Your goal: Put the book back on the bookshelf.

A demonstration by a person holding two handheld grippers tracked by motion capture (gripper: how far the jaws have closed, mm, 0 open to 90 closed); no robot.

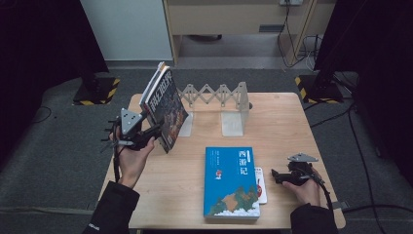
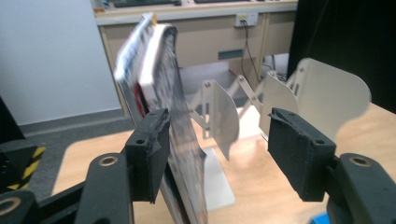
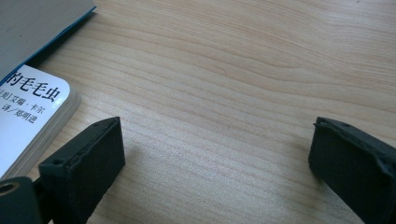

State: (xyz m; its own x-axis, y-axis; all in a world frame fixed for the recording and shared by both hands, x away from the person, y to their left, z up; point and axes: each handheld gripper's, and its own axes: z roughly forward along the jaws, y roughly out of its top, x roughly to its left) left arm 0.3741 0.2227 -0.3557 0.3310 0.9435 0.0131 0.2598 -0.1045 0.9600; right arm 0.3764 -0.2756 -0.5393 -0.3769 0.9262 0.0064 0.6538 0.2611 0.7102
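Observation:
Two books stand tilted at the table's left, a dark-covered one in front of a white one. My left gripper is open beside their lower edge. In the left gripper view the dark book rests against the left pad, the other pad stands far off it, and the left gripper has room between its jaws. A blue book lies flat near the front. My right gripper sits to its right, low over bare wood, and the right gripper is open with nothing in it.
A white folding book rack with upright plates stands at the back of the wooden table. A small white book pokes out from under the blue one, and this small book lies close to my right gripper's jaw.

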